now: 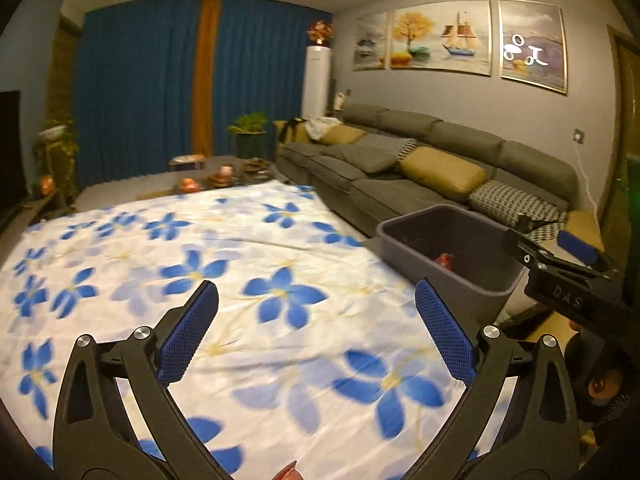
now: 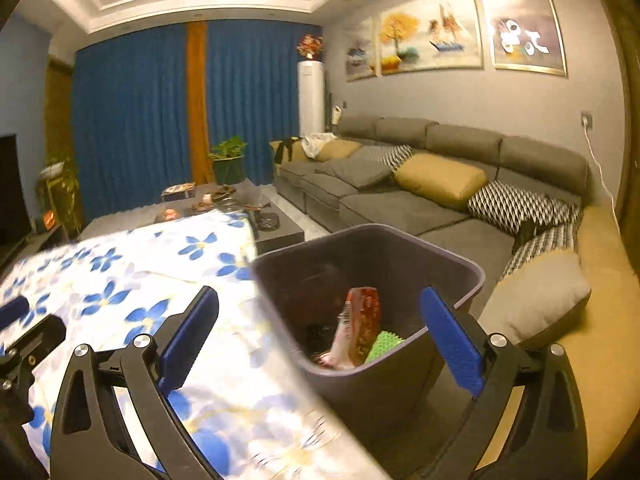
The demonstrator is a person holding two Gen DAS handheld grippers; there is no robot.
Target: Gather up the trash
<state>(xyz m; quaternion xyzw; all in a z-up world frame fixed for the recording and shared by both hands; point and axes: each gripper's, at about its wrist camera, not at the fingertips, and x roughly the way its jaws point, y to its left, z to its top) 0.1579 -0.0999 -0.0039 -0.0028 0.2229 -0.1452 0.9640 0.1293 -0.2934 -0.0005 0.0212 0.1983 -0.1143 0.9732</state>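
A dark grey trash bin (image 2: 460,268) stands at the right edge of the table with the white, blue-flowered cloth (image 1: 240,272). Inside the bin lie a red and white wrapper (image 2: 358,324) and a green piece (image 2: 384,342). My right gripper (image 2: 320,330) is open and empty, held over the near side of the bin. My left gripper (image 1: 316,326) is open and empty above the cloth. The bin (image 1: 404,236) also shows at the right in the left wrist view, with a red item (image 1: 445,260) in it and the right gripper (image 1: 560,256) beside it.
A grey sofa (image 2: 400,200) with yellow and patterned cushions runs along the right wall, close behind the bin. A low dark coffee table (image 2: 276,232) with small items stands beyond the cloth. Blue curtains (image 1: 140,80) and potted plants are at the back.
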